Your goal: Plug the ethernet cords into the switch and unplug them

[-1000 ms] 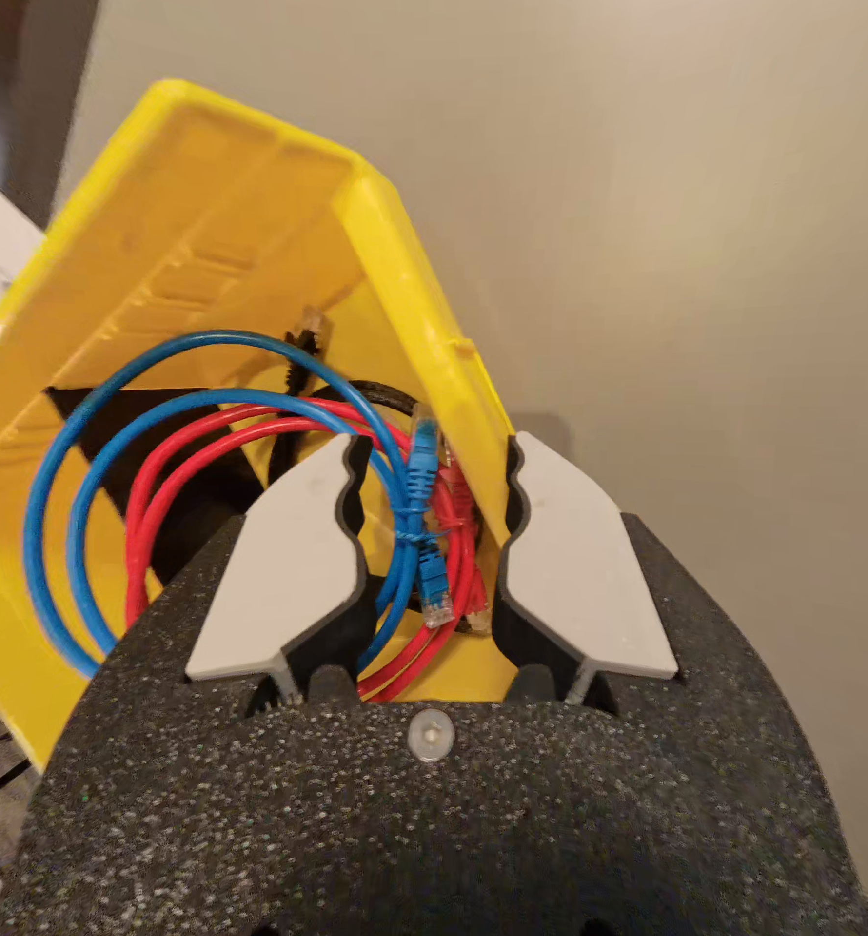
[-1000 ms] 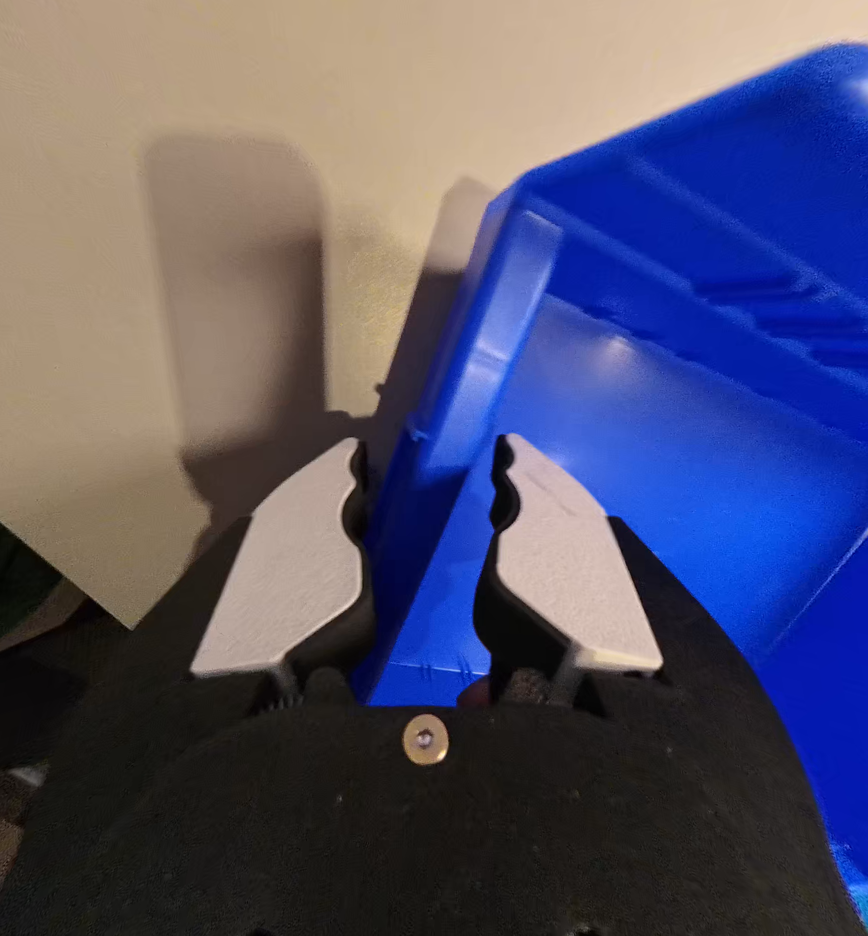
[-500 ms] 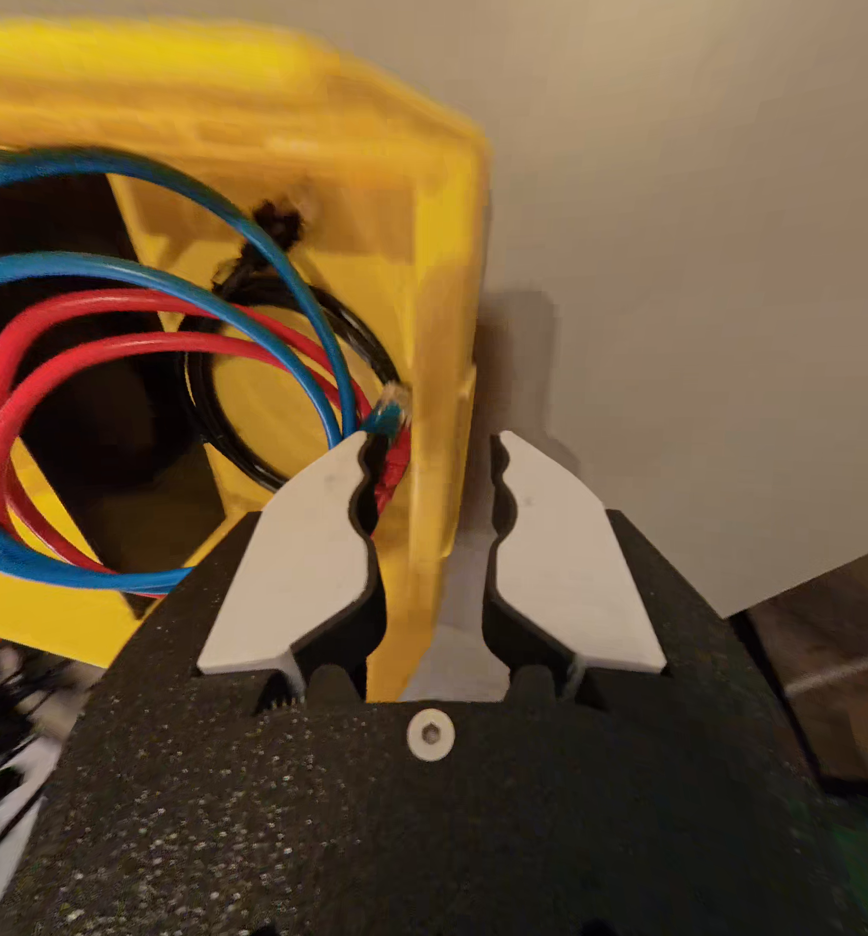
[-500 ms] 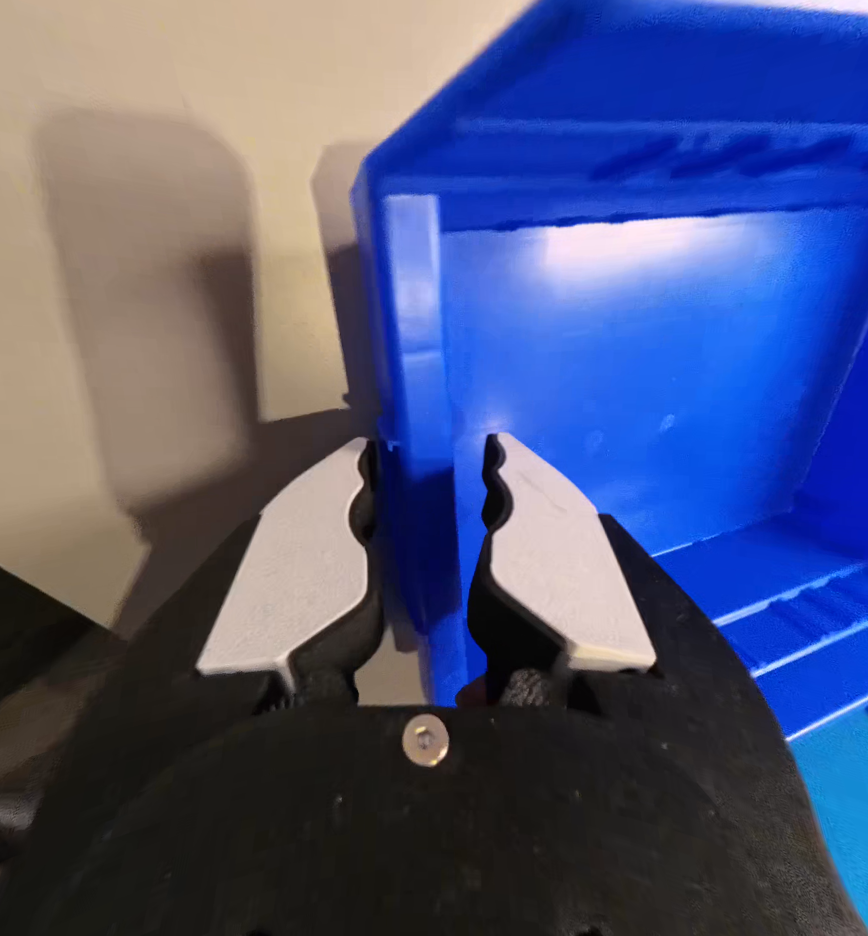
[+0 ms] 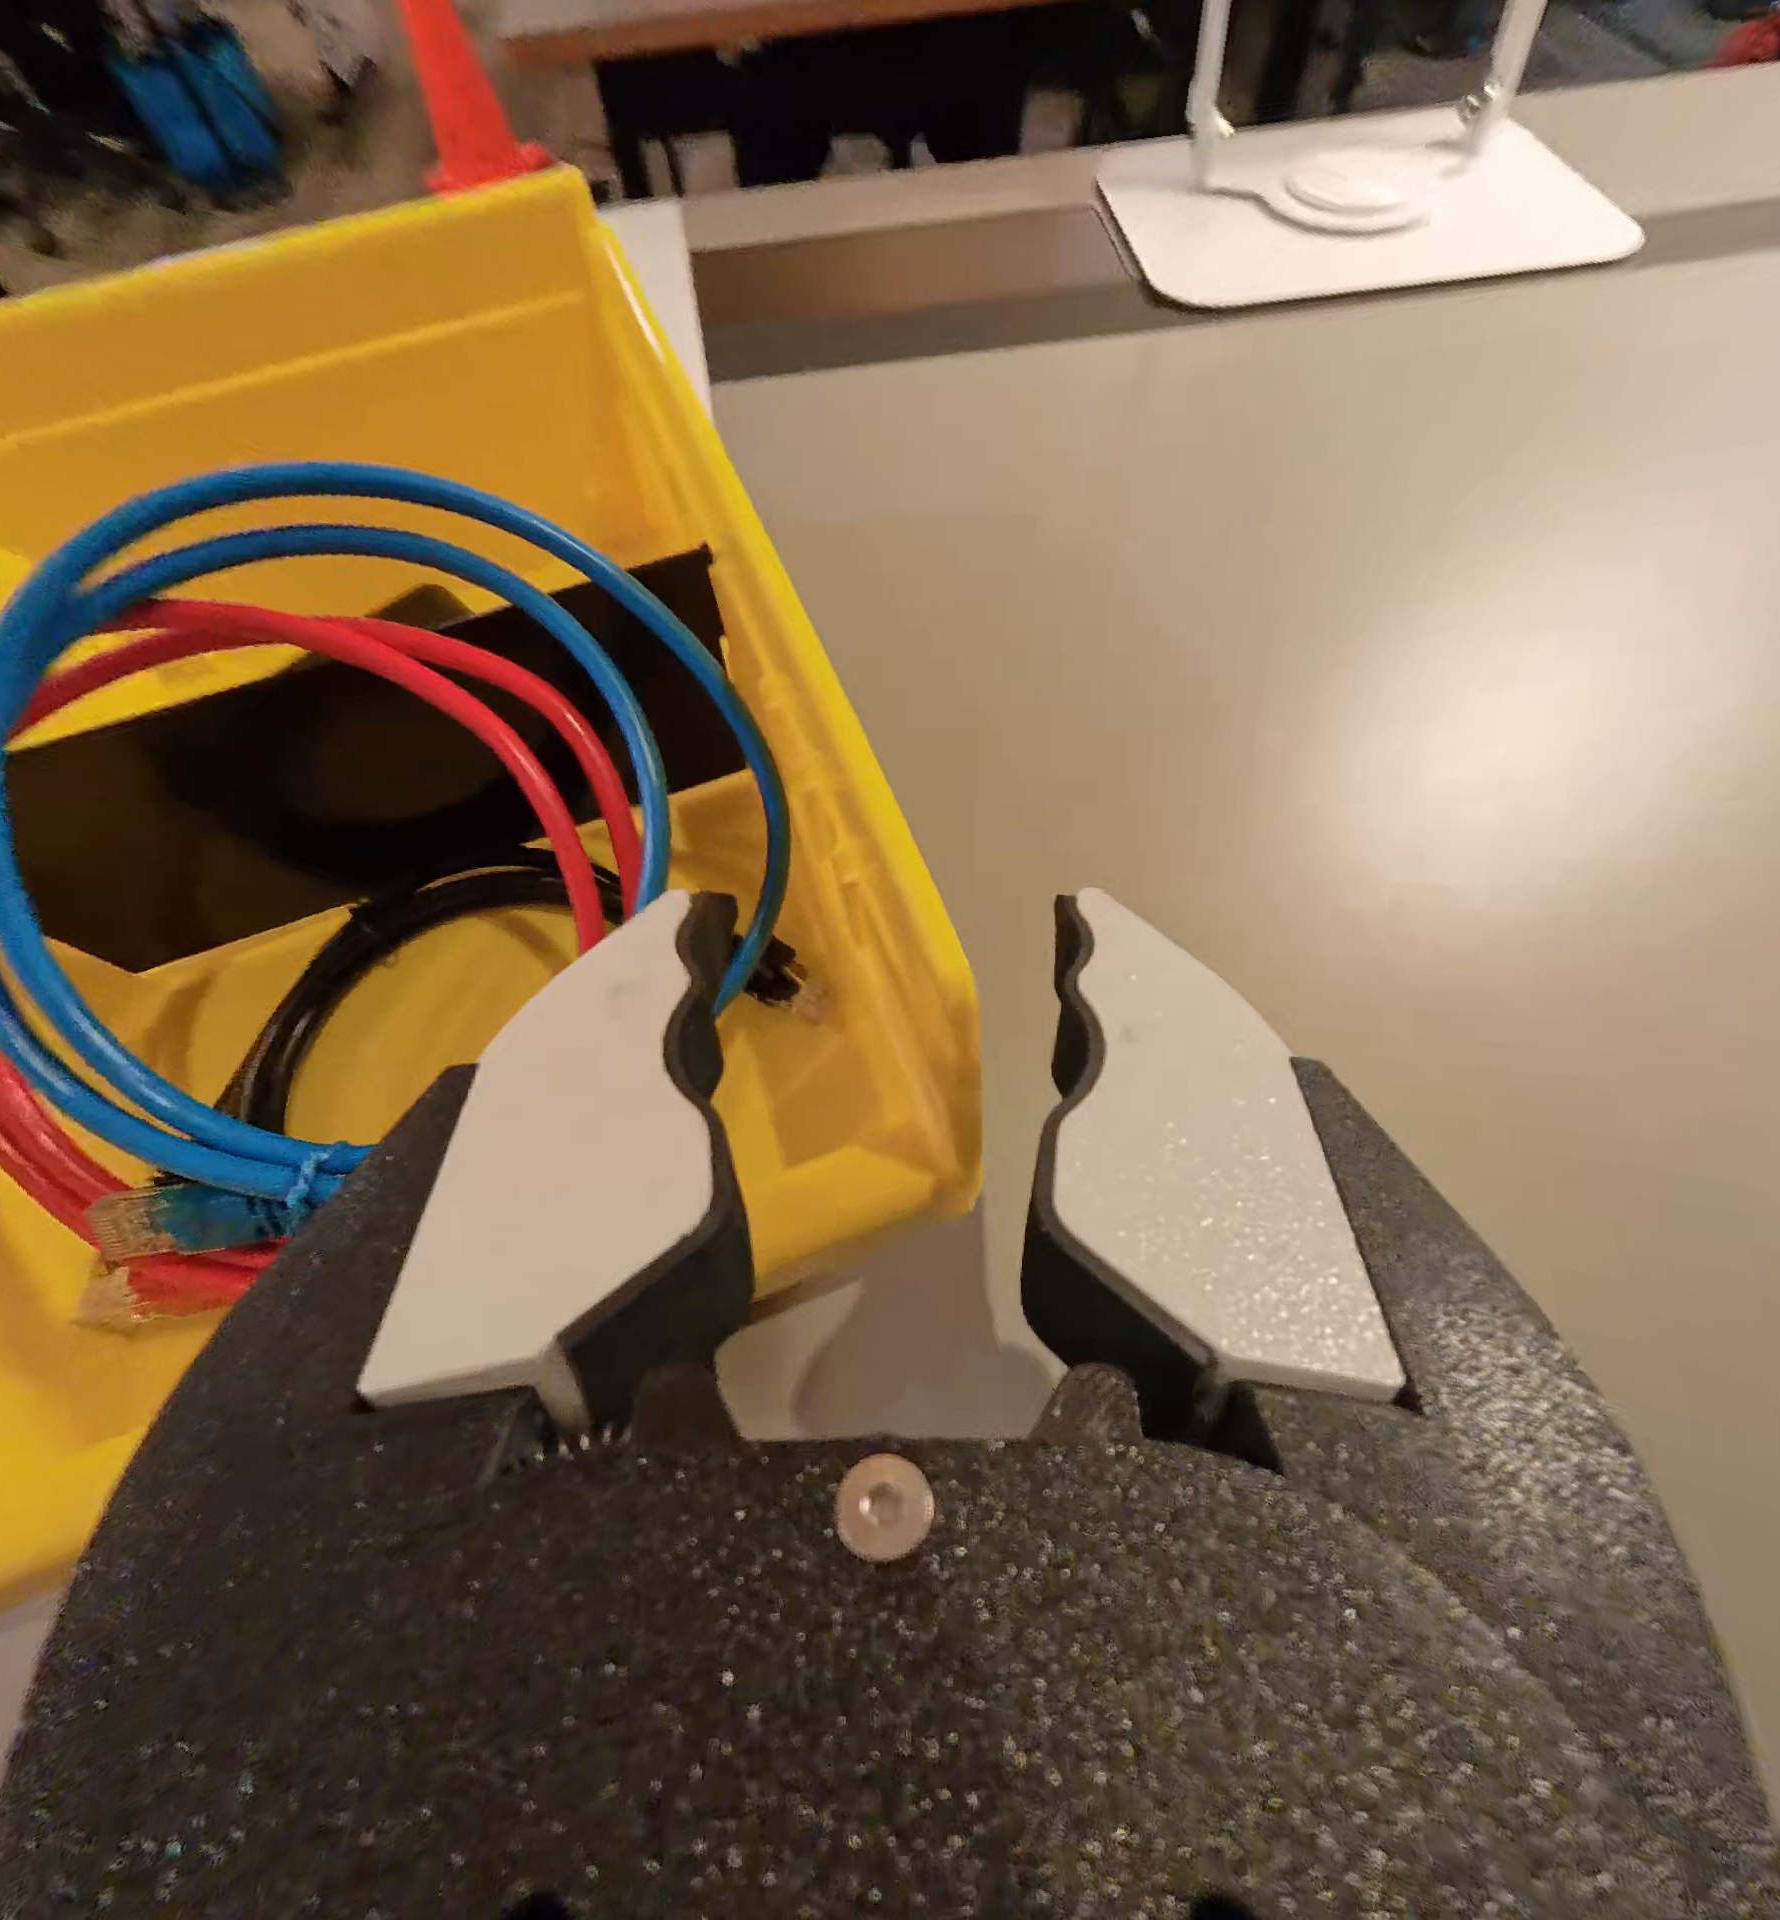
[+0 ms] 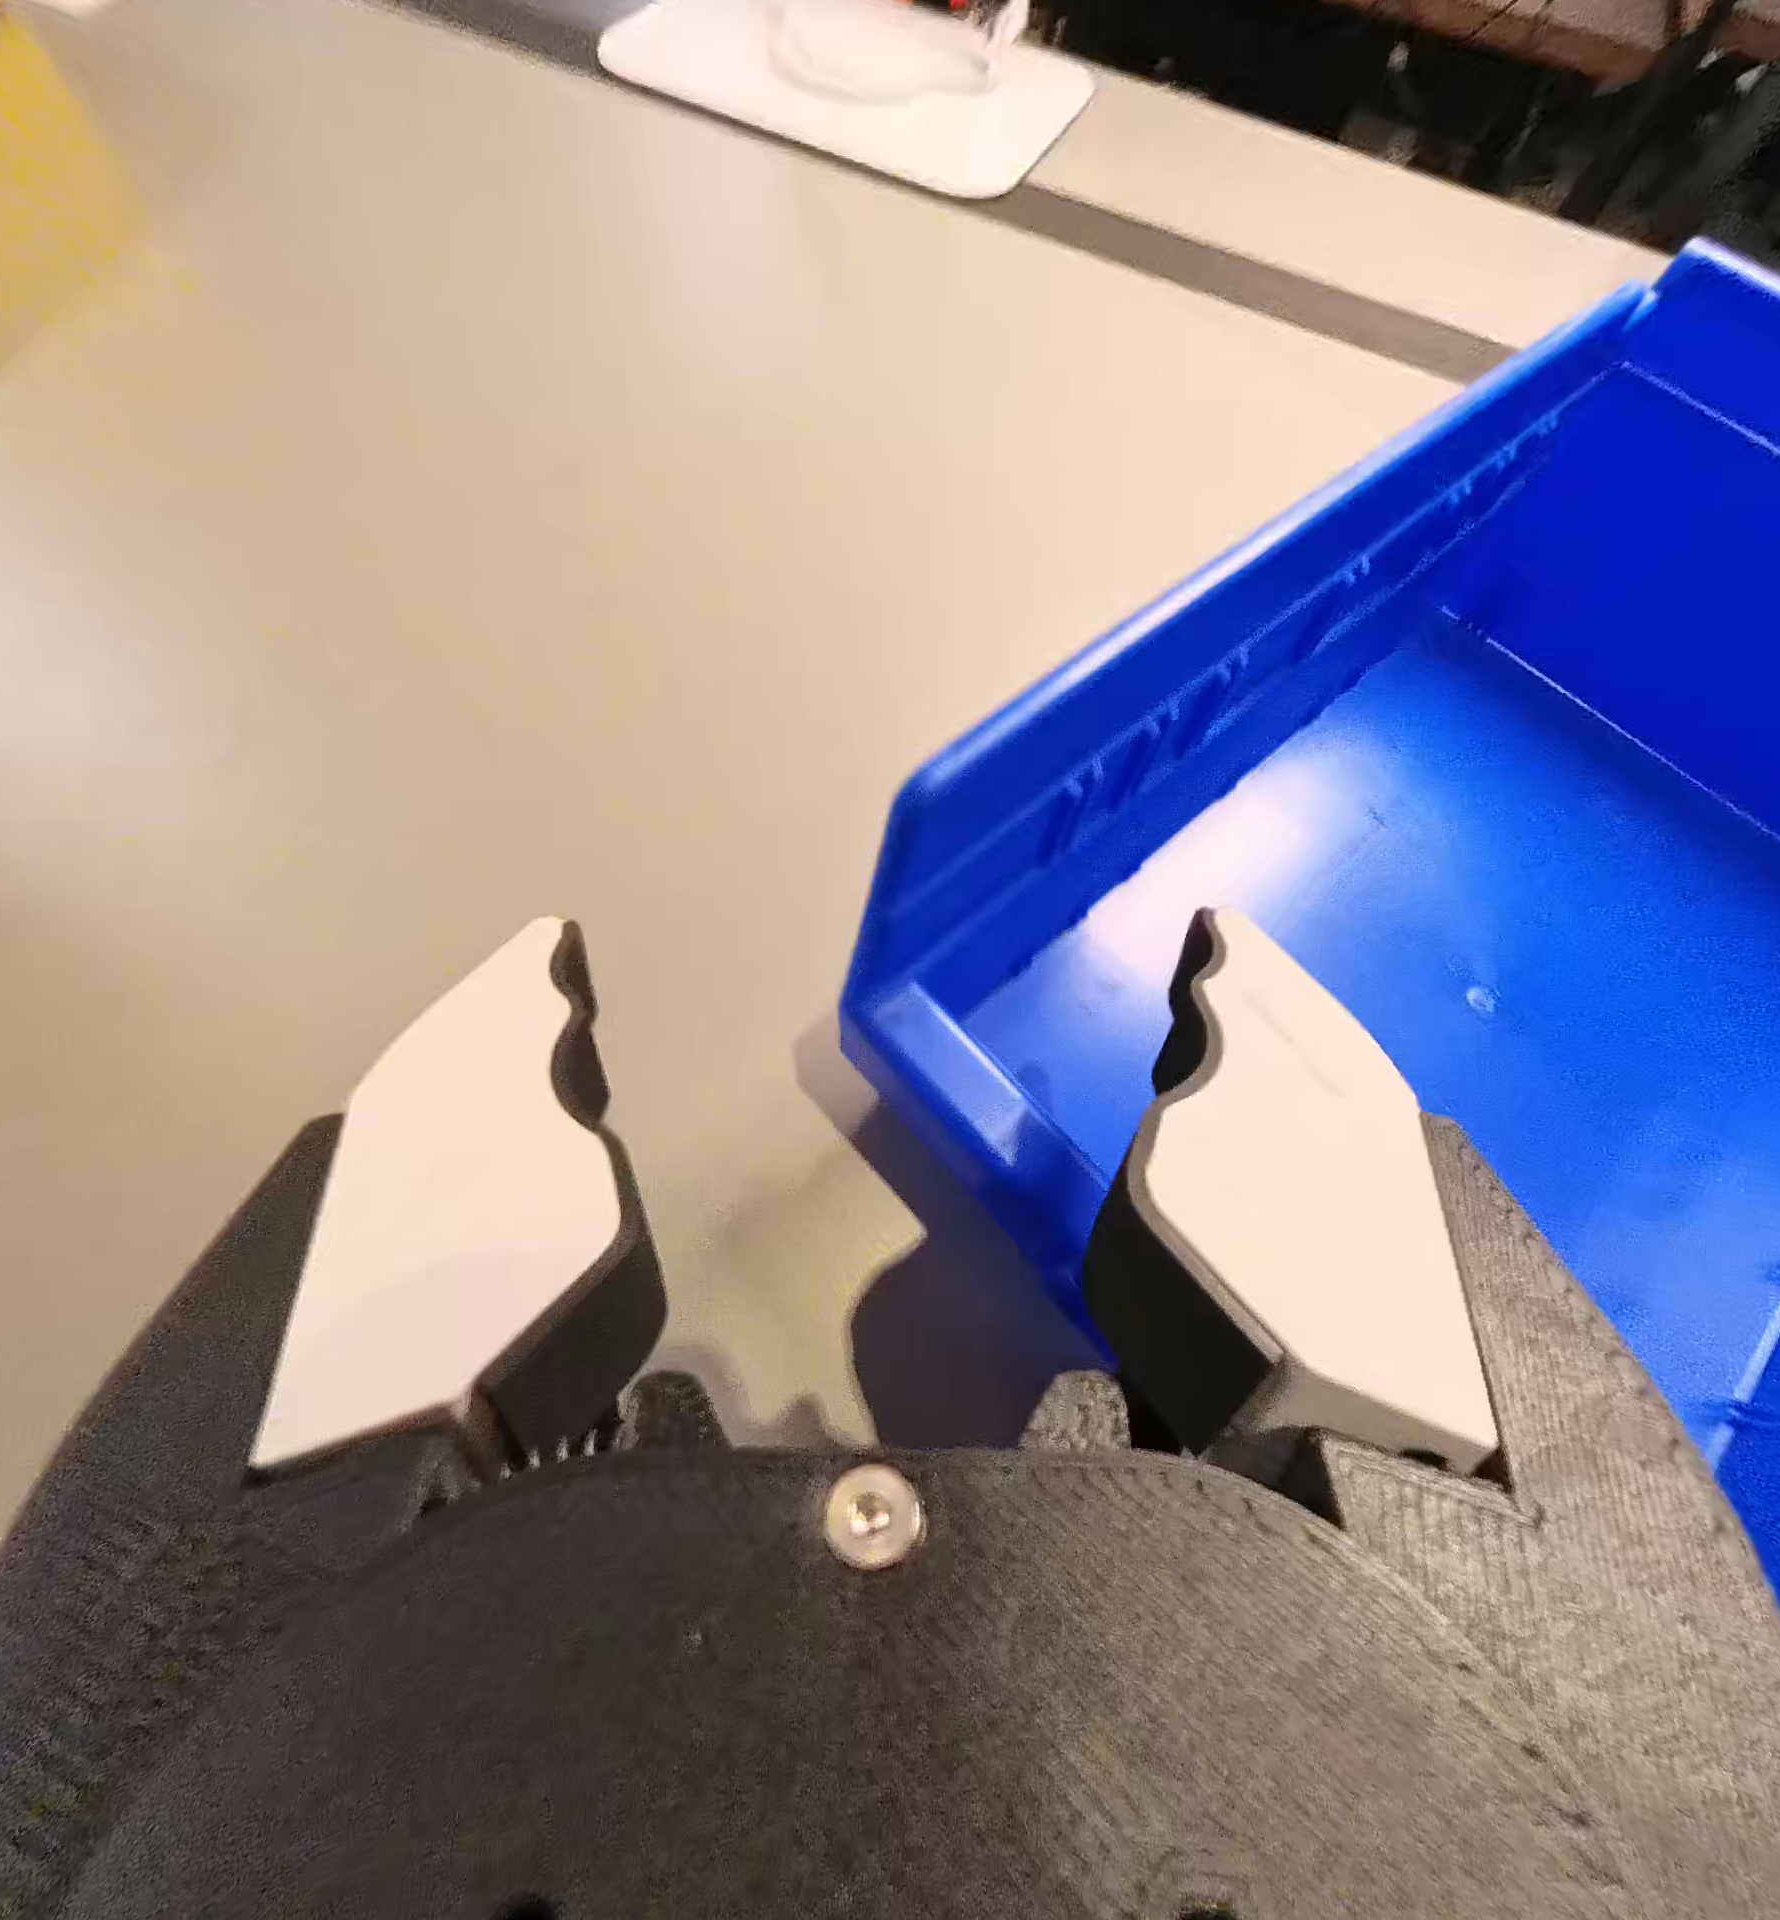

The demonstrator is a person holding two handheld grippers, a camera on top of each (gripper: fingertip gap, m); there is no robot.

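In the left wrist view a yellow bin (image 5: pixel 429 436) stands on the grey table and holds a coiled blue cord (image 5: pixel 366 499), a coiled red cord (image 5: pixel 512 717) and a black cord (image 5: pixel 294 1029). A black box (image 5: pixel 273 790) lies under the coils. My left gripper (image 5: pixel 891 925) is open and empty over the bin's right front corner. In the right wrist view an empty blue bin (image 6: pixel 1488 831) stands on the table. My right gripper (image 6: pixel 886 935) is open and empty astride the bin's near left corner.
A white stand base (image 5: pixel 1374 218) sits at the table's far edge; it also shows in the right wrist view (image 6: pixel 844 94). The grey table (image 5: pixel 1385 675) lies between the bins. A blurred edge of the yellow bin (image 6: pixel 3 156) shows at the far left.
Both bins were tilted in the shut grippers and now stand flat on the table. Both grippers have opened and let go of the bin walls.
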